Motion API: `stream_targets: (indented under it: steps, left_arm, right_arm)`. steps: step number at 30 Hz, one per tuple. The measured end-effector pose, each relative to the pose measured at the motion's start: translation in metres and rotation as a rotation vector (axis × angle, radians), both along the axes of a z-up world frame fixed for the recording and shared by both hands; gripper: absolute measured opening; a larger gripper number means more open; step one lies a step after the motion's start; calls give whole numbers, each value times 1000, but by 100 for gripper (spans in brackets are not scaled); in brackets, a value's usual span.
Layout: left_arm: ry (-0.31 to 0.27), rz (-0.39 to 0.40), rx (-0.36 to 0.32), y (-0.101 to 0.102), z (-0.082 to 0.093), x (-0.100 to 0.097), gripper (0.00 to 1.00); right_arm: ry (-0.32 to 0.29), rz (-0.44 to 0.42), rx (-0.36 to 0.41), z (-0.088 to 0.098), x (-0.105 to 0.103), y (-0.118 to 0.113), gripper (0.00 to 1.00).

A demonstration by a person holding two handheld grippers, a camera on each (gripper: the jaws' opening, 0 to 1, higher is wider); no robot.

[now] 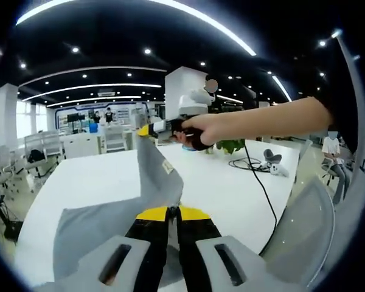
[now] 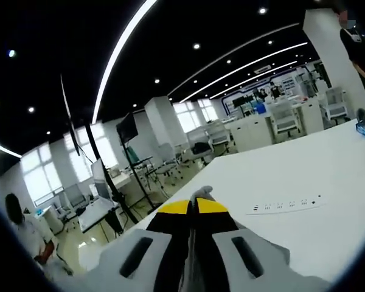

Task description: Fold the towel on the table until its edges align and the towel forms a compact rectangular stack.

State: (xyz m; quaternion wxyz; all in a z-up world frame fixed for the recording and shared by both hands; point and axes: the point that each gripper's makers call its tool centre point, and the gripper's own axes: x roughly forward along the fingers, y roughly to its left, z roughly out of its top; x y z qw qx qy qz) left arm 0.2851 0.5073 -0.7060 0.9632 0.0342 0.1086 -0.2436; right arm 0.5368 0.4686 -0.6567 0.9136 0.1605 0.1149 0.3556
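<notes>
In the left gripper view, the left tool (image 1: 173,213) has its jaws clamped on one end of the grey towel (image 1: 155,179), which rises off the white worktop (image 1: 91,176) and stretches up toward the right tool (image 1: 155,129), held by a hand (image 1: 210,129) and pinching the far end. A black cable (image 1: 261,188) crosses the worktop.

In the right gripper view, the right tool (image 2: 194,207) is closed on a sliver of grey towel (image 2: 202,193) between its yellow tips, above the white worktop (image 2: 304,176), where a power strip (image 2: 286,205) lies.
</notes>
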Motion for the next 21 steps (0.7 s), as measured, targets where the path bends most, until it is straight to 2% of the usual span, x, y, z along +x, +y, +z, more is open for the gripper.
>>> stream_targets:
  steps: [6,13,21]
  left_arm:
    - [11,49,-15,32,-7,-5,4]
    - [19,106,-23,61,-11,-9,4]
    - [23,152,-24,85,-12,-11,5]
  right_arm:
    - [3,32,-11,-4,-2,32,0]
    - [17,81,-38,-12,-5,69,0]
    - [6,127,-21,-6,-6,102,0]
